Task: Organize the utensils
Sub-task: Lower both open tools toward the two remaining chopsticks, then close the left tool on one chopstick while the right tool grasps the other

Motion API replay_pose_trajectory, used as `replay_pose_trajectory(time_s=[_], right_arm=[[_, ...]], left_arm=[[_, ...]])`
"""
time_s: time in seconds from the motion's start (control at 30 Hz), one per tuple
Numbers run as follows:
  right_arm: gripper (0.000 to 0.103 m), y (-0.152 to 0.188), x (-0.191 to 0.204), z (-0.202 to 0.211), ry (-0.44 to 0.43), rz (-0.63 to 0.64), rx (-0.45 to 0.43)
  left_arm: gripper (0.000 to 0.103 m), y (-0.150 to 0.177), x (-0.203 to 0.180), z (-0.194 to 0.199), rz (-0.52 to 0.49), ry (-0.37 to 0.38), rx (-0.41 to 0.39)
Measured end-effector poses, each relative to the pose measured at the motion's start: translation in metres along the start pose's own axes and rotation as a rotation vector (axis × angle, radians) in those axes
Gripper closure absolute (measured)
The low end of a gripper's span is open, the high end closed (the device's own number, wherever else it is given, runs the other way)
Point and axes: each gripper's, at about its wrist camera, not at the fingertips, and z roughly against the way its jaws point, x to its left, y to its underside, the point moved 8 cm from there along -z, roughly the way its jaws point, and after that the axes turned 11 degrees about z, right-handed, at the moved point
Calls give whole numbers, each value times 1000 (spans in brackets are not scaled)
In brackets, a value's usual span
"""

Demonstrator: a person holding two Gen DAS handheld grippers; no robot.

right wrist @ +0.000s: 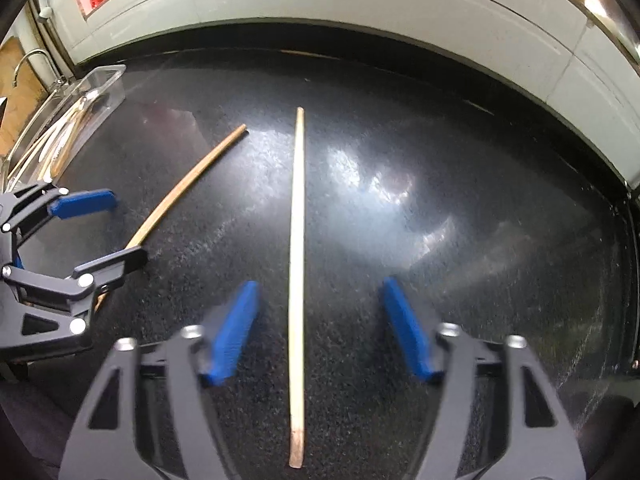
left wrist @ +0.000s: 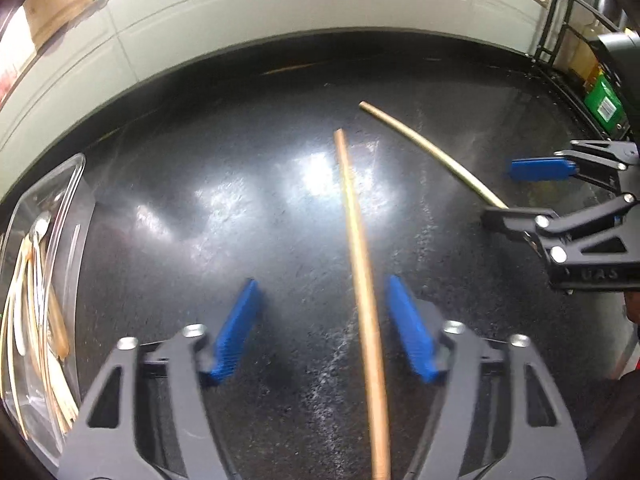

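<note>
Two wooden chopsticks lie apart on the black bench (right wrist: 440,240). The darker chopstick (left wrist: 362,264) sits between the left tongs (left wrist: 320,328), the paler chopstick (right wrist: 297,240) between the right tongs (right wrist: 318,328). Both tongs are open, pads not touching wood. A clear tray (left wrist: 68,200) of utensils sits off left.

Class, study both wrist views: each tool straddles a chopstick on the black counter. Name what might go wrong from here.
1. The darker chopstick lies off-centre, close to one pad of the left tool; closing may roll or tilt it instead of pinching it.
2. The pale chopstick is thin and lies flat on the glossy counter; the pads of the right tool may scrape the surface or slip over it.
3. The tools work close together and may collide.
</note>
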Motion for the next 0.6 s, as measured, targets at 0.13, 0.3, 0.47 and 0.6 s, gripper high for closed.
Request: replay_pose_trajectory(time_s=[0.13, 0.3, 0.47, 0.6], right_arm=[[84, -4, 1, 1, -12, -13, -5], [96, -7, 0, 2, -19, -29, 9], [96, -9, 0, 2, -53, -61, 34], [96, -15, -5, 23, -27, -70, -3]], left_arm=[[66, -4, -16, -2, -31, 3, -10], [97, -4, -31, -1, -71, 13, -5], [98, -10, -26, -4, -33, 19, 21], [98, -20, -20, 7, -11, 7, 1]])
